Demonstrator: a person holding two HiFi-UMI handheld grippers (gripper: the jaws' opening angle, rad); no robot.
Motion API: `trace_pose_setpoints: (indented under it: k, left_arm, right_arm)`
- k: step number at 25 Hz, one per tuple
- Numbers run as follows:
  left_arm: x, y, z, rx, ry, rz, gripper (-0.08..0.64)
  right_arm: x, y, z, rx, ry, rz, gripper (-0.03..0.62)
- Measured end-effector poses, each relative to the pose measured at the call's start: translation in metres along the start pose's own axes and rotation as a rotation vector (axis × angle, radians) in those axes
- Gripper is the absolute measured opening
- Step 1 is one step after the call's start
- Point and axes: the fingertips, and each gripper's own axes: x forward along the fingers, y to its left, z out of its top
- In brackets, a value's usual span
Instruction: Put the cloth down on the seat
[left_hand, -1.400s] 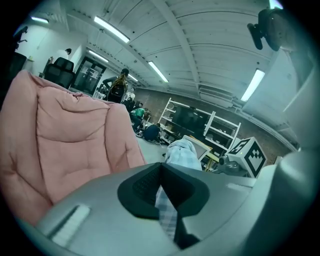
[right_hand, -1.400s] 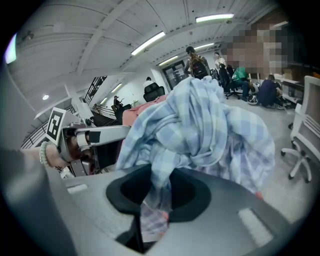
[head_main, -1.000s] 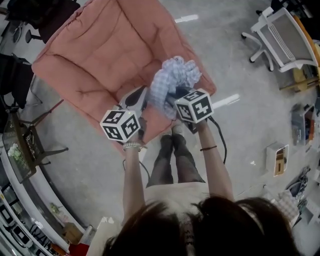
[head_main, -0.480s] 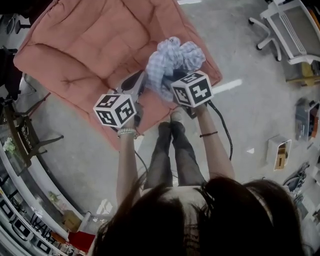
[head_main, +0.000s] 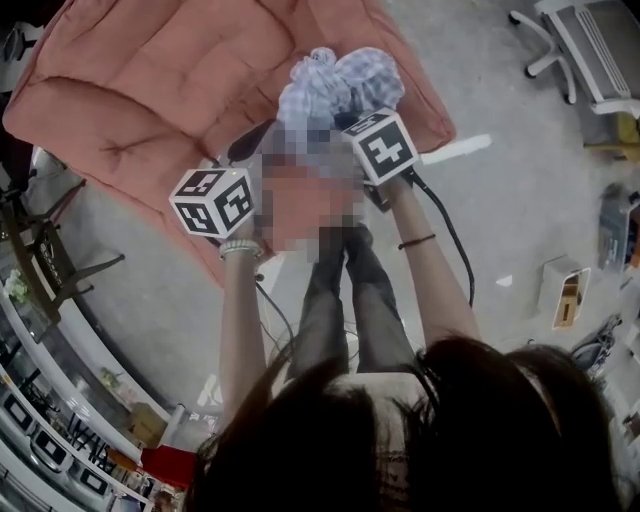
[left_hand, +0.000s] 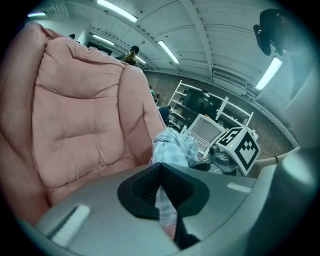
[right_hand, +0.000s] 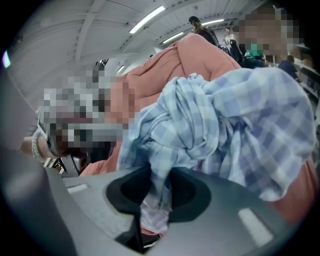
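Left claw (left_hand: 162, 192), right claw (right_hand: 154, 200) grip cloth (head_main: 340, 85) | seat (head_main: 150, 80) beneath | office chair (head_main: 590, 50) aside

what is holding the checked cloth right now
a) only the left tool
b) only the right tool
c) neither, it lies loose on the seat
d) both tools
d: each gripper view shows the blue checked cloth pinched between that tool's jaws, the left tool and the right tool alike, with the bunch over the pink seat.
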Motion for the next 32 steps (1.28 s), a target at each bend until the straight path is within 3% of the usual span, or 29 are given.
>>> trace_pose_setpoints:
  k: [20,32]
  left_arm:
    - [0.019,0.024,-0.06,-0.084,0.047,0.011,0.005]
    - [0.018,0.026,-0.085,-0.129,0.07,0.015,0.005]
  right_arm:
    - [0.052,-0.022,-0.053,0.016,0.121,-0.018,0.098]
    - [0.064,-0.031,-0.073,0.095,0.179,-0.08,0.114]
